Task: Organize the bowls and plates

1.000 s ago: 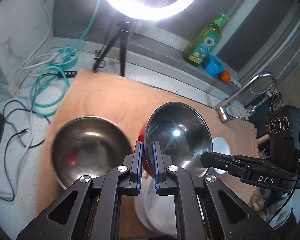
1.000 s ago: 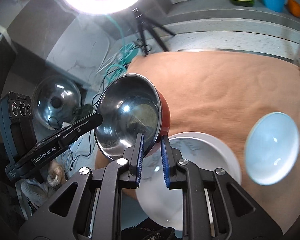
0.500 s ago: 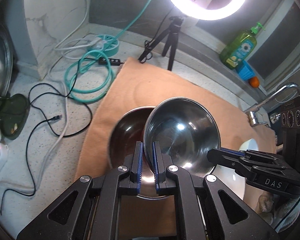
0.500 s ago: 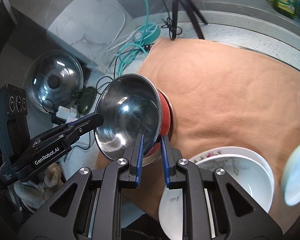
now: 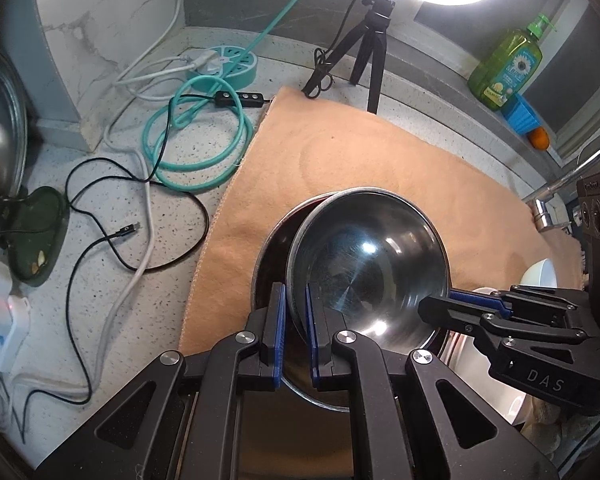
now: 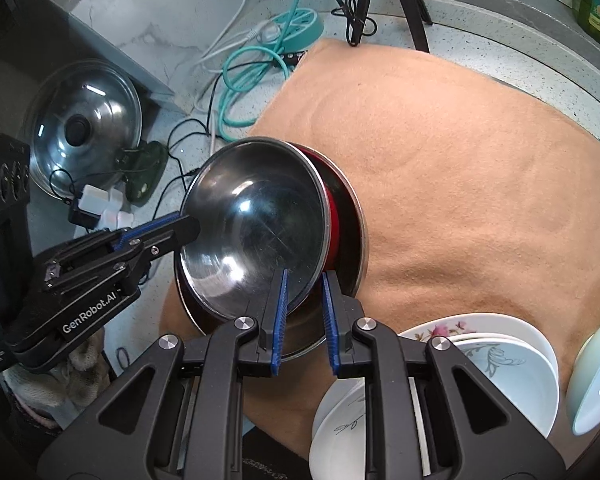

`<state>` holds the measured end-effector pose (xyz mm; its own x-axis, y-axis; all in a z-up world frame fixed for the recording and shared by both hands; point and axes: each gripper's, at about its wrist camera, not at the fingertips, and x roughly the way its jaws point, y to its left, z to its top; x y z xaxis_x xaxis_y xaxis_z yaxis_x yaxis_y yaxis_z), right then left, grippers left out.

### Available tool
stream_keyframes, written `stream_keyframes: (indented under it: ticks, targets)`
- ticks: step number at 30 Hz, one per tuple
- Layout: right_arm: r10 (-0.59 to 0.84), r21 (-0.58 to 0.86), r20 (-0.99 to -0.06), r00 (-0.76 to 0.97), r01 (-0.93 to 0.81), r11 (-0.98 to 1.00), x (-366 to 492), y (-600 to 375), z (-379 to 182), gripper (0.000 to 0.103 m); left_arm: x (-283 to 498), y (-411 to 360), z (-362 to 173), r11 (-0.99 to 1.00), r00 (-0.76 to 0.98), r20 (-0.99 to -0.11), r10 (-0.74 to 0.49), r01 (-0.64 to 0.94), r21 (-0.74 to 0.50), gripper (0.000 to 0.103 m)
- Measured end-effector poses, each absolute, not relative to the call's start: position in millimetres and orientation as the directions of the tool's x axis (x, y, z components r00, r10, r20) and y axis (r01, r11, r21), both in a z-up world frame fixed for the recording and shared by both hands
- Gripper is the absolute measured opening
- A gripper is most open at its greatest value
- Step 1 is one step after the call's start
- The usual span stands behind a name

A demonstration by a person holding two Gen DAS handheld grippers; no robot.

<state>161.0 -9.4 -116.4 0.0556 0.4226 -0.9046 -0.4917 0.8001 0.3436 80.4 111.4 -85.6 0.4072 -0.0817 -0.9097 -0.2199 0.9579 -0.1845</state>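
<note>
Both tongs hold 1 steel bowl (image 5: 364, 264) by its rim: left tongs (image 5: 296, 336) and right tongs (image 6: 306, 312) are clamped on opposite sides. It sits tilted inside a second bowl (image 6: 352, 220) on the orange cloth (image 6: 460, 160), near the cloth's left edge.

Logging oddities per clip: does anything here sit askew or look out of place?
The red-sided steel bowl sits tilted in the larger steel bowl on the tan mat, not nested flat; the left gripper and right gripper pinch its rim on opposite sides. Loose cables clutter the counter. Nothing looks spilled or damaged.
</note>
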Motion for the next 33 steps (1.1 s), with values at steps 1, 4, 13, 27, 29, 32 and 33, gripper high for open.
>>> stream_keyframes:
  ticks: [1,4,13,27,29,32,33]
  targets:
    - [0.416,0.338,-0.908,0.053,-0.494,0.801,161,-8,-118,0.017,81,111,-86,0.959,0.404,-0.911,-0.08,-0.217,-0.18,0.008]
    - [0.406,0.332,-0.913,0.044,-0.498,0.801,161,-8,-120,0.018,82,110,-87,0.963,0.395,-0.915,-0.076,-0.208,-0.17,0.008]
    - [0.4,0.337,-0.916,0.014,-0.509,0.792,161,-1,-125,0.023,85,111,-93,0.966,0.364,-0.929,-0.068,-0.208,-0.152,0.008]
    - [0.382,0.312,-0.924,0.029,-0.523,0.793,163,4,-123,0.028,87,110,-98,0.971,0.353,-0.934,-0.05,-0.202,-0.128,0.008]
    - [0.38,0.31,-0.924,0.029,-0.523,0.794,164,4,-123,0.028,88,109,-97,0.971,0.351,-0.935,-0.05,-0.2,-0.127,0.008]
    - [0.388,0.319,-0.921,0.028,-0.516,0.795,165,4,-123,0.039,88,107,-98,0.972,0.343,-0.938,-0.055,-0.196,-0.129,0.011]
    - [0.391,0.323,-0.92,0.026,-0.514,0.795,165,5,-122,0.043,88,106,-98,0.973,0.343,-0.938,-0.051,-0.193,-0.124,0.011]
